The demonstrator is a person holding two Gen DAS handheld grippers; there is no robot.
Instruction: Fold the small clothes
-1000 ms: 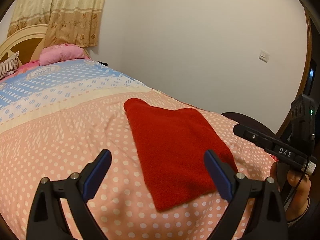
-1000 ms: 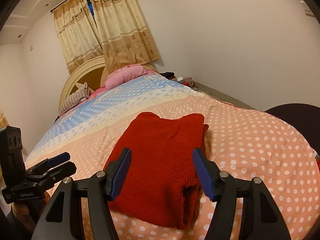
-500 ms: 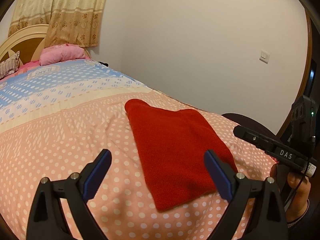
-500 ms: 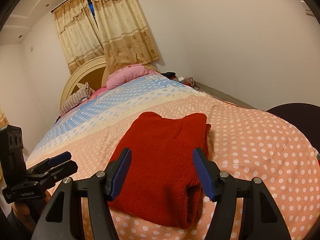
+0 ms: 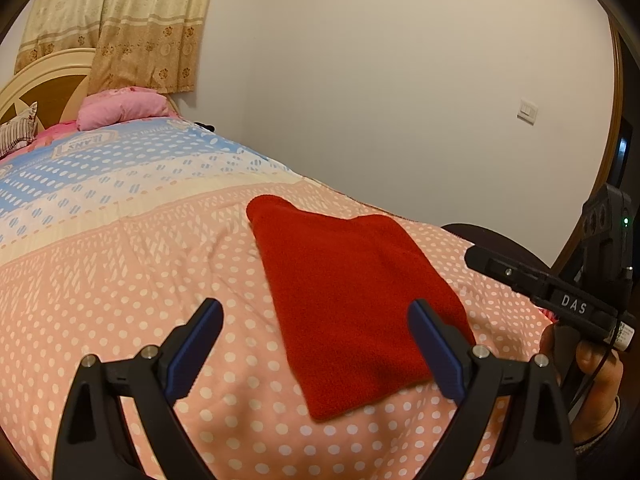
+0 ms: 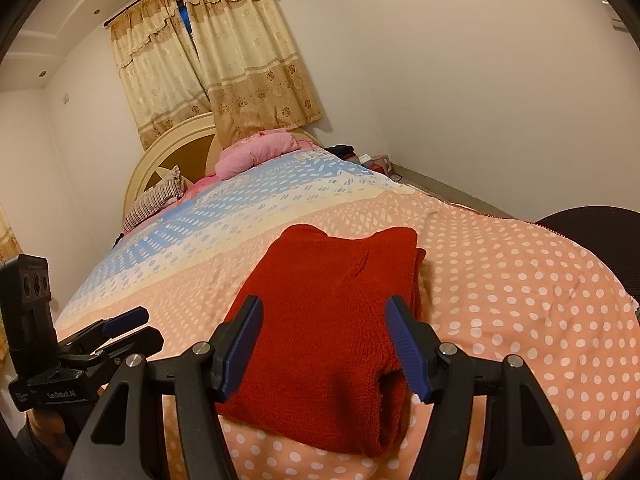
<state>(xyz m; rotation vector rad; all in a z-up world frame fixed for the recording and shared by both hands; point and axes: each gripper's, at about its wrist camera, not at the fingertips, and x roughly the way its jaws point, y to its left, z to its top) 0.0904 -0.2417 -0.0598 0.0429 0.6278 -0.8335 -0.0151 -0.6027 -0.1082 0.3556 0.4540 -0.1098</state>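
Observation:
A red knitted garment (image 5: pixel 352 300) lies folded into a thick rectangle on the pink dotted bedspread (image 5: pixel 120 288). In the right wrist view the garment (image 6: pixel 336 328) shows its stacked layers at the near right edge. My left gripper (image 5: pixel 316 344) is open and empty, held above the bed at the garment's near left. My right gripper (image 6: pixel 324 344) is open and empty, just above the garment's near end. Each gripper also shows in the other's view: the right one (image 5: pixel 540 288) at the right edge, the left one (image 6: pixel 116 328) at the left edge.
The bed runs back to a round cream headboard (image 6: pixel 168 160) with a pink pillow (image 6: pixel 256 152) and a striped pillow (image 6: pixel 156 196). A white wall (image 5: pixel 380 80) runs along the bed's right side. A dark round seat (image 6: pixel 600 232) stands past the bed's right edge.
Both grippers drifted only slightly; the garment sits a little lower in the right wrist view. The garment itself has not moved.

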